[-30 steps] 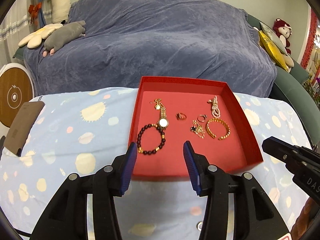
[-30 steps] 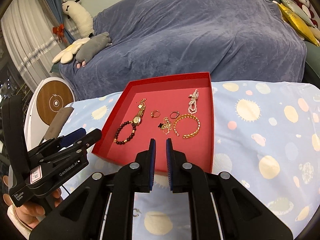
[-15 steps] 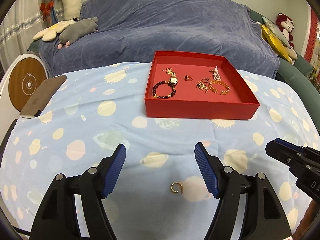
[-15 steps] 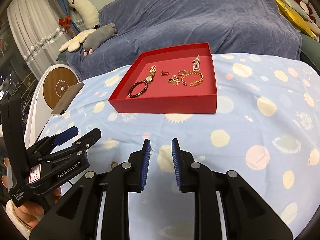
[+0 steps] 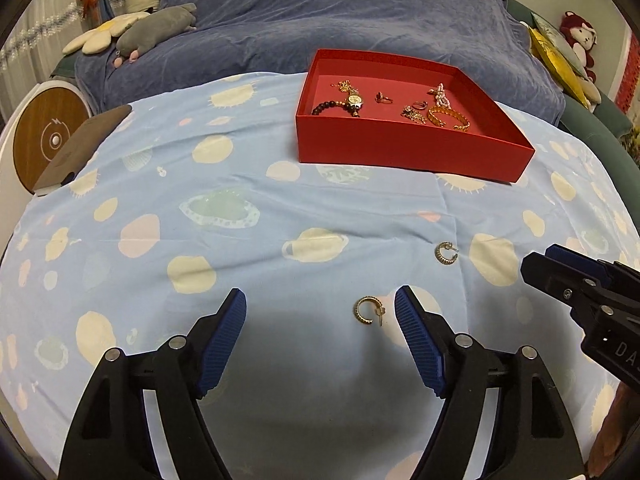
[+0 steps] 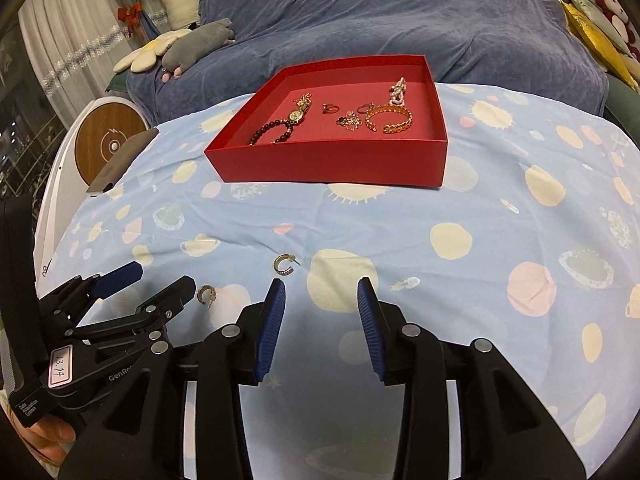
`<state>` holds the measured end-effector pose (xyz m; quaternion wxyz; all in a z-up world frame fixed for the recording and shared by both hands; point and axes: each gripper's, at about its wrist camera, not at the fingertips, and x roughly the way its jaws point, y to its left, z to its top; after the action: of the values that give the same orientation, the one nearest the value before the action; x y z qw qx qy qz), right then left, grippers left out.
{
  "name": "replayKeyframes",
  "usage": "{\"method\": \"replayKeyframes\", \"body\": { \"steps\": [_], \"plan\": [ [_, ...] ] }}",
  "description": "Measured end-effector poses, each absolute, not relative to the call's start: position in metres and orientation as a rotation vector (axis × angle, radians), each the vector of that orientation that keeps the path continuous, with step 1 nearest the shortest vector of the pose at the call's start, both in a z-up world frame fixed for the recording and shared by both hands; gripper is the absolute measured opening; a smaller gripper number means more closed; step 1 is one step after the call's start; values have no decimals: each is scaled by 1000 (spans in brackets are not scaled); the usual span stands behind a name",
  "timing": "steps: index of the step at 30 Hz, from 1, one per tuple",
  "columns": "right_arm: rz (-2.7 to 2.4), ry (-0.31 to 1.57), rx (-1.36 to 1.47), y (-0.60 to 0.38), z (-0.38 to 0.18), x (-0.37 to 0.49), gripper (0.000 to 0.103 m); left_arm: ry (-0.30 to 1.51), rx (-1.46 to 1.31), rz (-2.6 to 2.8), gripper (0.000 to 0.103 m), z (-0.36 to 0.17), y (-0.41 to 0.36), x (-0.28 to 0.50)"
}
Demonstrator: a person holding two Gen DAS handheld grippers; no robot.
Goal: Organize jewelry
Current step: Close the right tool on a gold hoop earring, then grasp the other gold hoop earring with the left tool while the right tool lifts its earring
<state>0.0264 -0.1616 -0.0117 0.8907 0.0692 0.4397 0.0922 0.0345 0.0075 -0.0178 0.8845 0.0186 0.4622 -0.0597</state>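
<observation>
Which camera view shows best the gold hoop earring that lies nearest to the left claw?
The left wrist view. There the gold hoop earring lies in plain sight on the cloth, just ahead of the opening left claw, with its post visible. In the right wrist view the same earring is smaller and sits beside a left claw fingertip.

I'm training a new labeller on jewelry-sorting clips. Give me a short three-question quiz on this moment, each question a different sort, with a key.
1. True or false: both hoop earrings, the near earring and the far earring, already lie in the red box.
2. Multiple choice: the near earring lies closest to A) the left gripper, B) the right gripper, C) the box.
3. Fill in: the gold bangle lies inside the ____.

Key: 1. False, both lie on the spotted cloth. 2. A, it lies just ahead of the gap between that gripper's opening jaws, nearer one finger. 3. Red box.
</observation>
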Motion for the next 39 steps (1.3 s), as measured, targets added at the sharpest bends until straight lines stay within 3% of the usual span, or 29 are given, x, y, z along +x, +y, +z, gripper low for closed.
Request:
{"method": "replayKeyframes", "body": {
  "steps": [24, 34, 39],
  "plan": [
    [216, 939, 2, -107, -46, 65, 41, 1014, 25, -146, 75, -31, 25, 29],
    [190, 926, -30, -109, -46, 65, 22, 1013, 23, -159, 75, -30, 25, 28],
    [188, 924, -47, -110, -46, 59, 20, 1013, 26, -164, 75, -31, 22, 29]
  ]
}}
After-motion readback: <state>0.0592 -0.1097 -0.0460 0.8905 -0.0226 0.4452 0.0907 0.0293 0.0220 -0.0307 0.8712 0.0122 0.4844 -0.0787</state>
